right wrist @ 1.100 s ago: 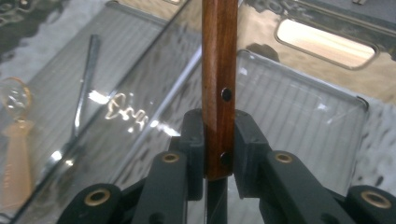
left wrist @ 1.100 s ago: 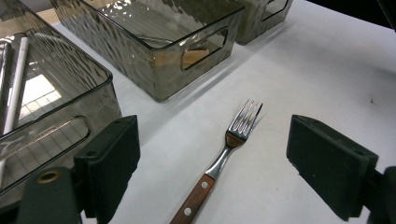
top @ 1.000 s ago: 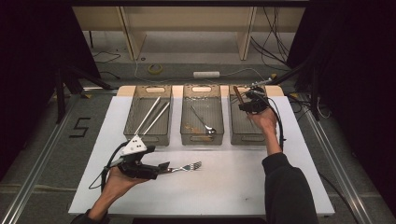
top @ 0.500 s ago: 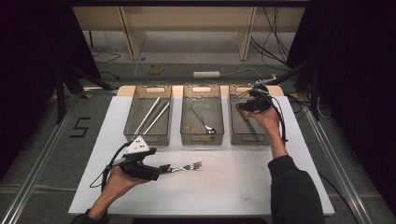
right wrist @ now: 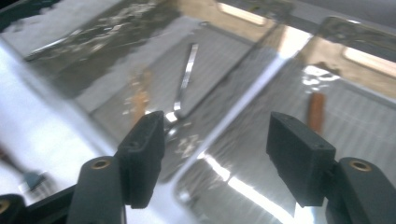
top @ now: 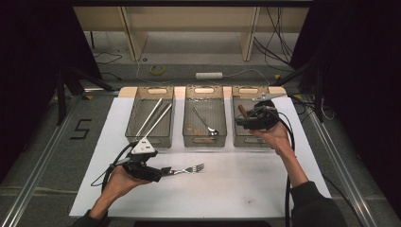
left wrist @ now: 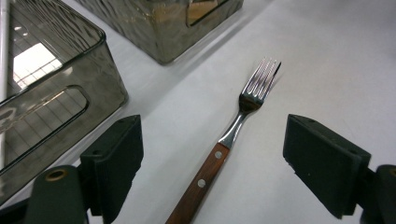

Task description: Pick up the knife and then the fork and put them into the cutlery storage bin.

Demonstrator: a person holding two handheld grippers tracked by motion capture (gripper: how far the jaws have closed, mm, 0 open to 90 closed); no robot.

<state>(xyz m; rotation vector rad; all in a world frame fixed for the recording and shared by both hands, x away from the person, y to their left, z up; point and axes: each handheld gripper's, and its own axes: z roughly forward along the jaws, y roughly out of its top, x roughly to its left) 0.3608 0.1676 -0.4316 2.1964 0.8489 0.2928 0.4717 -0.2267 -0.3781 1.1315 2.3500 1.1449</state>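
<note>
Sorting cutlery: the left gripper (left wrist: 212,154), jaws wide and unclosed, straddles the fork (left wrist: 233,135) at the mat's 7 o'clock, needing to close next, while the right gripper (right wrist: 215,158), just opened empty, hovers over the right bin (top: 246,138) at 1 o'clock.

Table sheet (top: 227,189) lit bright from overhead, surroundings black; right gripper view motion-blurred, glare streaks on bins (right wrist: 261,93); left gripper view sharp.
</note>
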